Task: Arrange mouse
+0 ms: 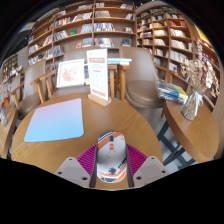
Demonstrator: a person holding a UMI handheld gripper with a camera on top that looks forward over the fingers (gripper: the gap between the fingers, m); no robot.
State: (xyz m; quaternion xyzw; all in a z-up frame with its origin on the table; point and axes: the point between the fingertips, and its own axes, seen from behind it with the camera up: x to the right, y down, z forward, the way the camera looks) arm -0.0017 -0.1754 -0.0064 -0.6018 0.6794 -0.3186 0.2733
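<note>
A white mouse [111, 157] with orange and grey stripes sits between my two fingers, its length pointing away along them. My gripper [111, 163] is shut on the mouse, with the magenta pads [87, 160] pressing its left and right sides. It is held just above the near part of the round wooden table [150, 125]. A light blue mouse mat [55, 119] lies flat on the table ahead and to the left of the fingers, with nothing on it.
A standing sign card [99, 78] rises at the table's far side. A laptop [71, 72] stands behind the mat. Chairs [141, 80] ring the table, books [172, 93] lie at its right edge, and bookshelves [95, 25] fill the background.
</note>
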